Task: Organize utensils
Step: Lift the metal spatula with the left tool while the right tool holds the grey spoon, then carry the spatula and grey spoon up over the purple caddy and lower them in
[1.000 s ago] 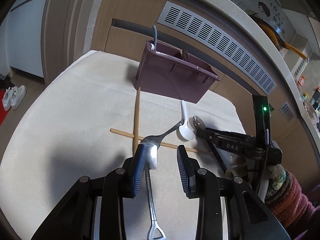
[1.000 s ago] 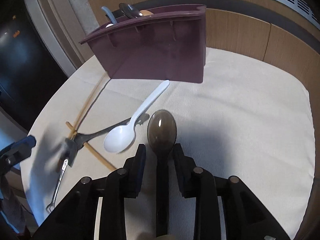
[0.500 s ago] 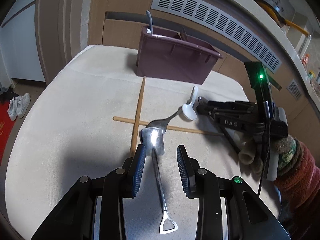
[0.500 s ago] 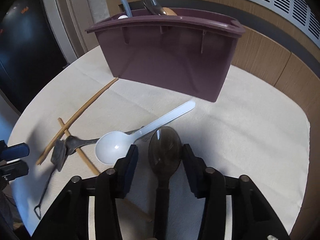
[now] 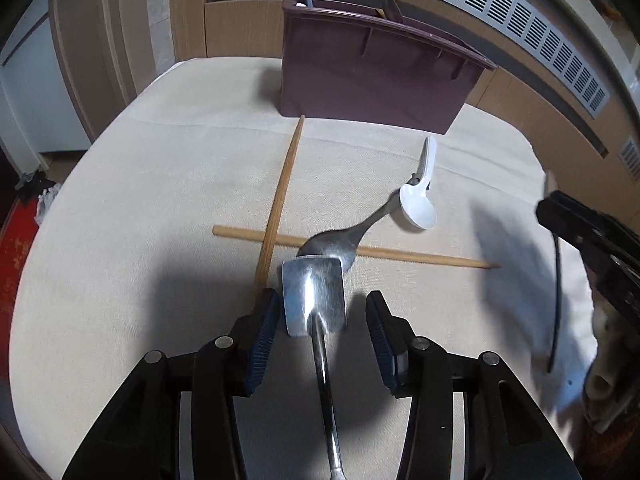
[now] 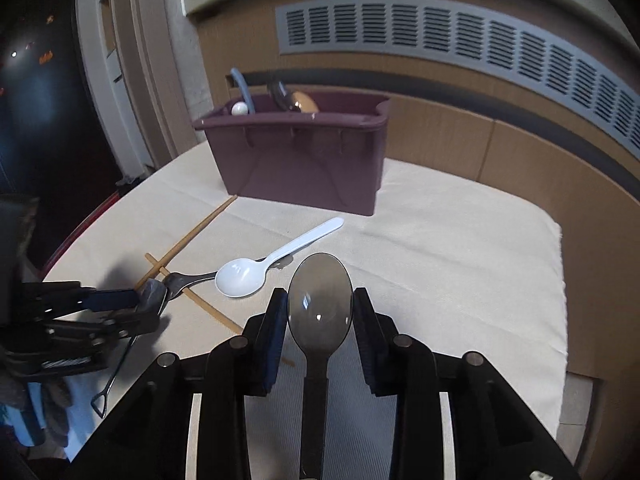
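A maroon utensil bin (image 5: 376, 76) stands at the far side of the table and holds several utensils; it also shows in the right wrist view (image 6: 304, 152). My left gripper (image 5: 320, 316) is open around the blade of a small steel shovel-shaped spoon (image 5: 314, 300) lying on the cloth. My right gripper (image 6: 320, 316) is shut on a dark brown spoon (image 6: 320, 300), lifted above the table. A white plastic spoon (image 5: 420, 196), a steel fork (image 5: 340, 240) and two crossed wooden chopsticks (image 5: 280, 196) lie between the grippers and the bin.
The table is covered with a cream cloth (image 5: 140, 208). A wooden wall with a grey vent (image 6: 460, 44) runs behind the bin. The table edge is on the left, with floor and a red mat (image 5: 16, 248) below.
My right gripper has risen off the table with the dark spoon in it. My left gripper has moved forward along the steel spoon and stayed open.
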The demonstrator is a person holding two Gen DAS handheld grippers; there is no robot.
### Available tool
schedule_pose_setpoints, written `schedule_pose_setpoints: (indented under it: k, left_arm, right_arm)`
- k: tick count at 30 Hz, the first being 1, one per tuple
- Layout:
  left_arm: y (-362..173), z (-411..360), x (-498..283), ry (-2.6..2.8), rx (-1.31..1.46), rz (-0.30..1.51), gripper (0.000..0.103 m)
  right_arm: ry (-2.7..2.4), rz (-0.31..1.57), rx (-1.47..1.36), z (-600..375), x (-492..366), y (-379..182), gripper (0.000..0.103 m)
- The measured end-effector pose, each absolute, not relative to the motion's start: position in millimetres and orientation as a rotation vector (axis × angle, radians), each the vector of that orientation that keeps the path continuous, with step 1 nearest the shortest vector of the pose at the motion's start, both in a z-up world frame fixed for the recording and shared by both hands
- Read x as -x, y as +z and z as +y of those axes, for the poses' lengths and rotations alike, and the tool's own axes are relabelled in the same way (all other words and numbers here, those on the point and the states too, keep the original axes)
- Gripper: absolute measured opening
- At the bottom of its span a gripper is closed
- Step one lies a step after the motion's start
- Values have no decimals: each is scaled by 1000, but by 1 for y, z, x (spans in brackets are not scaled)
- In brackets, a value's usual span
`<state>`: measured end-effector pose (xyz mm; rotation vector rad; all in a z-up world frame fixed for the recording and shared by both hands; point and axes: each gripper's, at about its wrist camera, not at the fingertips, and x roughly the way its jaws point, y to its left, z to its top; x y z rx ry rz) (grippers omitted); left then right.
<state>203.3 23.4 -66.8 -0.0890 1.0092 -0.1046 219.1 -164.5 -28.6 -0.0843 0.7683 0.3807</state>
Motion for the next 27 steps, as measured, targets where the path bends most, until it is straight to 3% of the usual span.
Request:
schedule_pose_setpoints:
  k: [13, 16, 20, 27]
  left_arm:
    - [-70, 11, -212, -103, -37, 1034, 45]
    - [-69, 8, -209, -114, -45, 1009, 33]
    - [-63, 19, -199, -143, 52, 982, 33]
    - [26, 38, -187, -257, 233, 744, 33]
  right_arm:
    - [336, 711, 125, -160, -196, -24, 31]
    - [325, 696, 134, -157, -195, -22, 31]
    - [336, 660, 133, -157, -188, -11, 31]
    - [390, 562, 79, -174, -185, 30, 31]
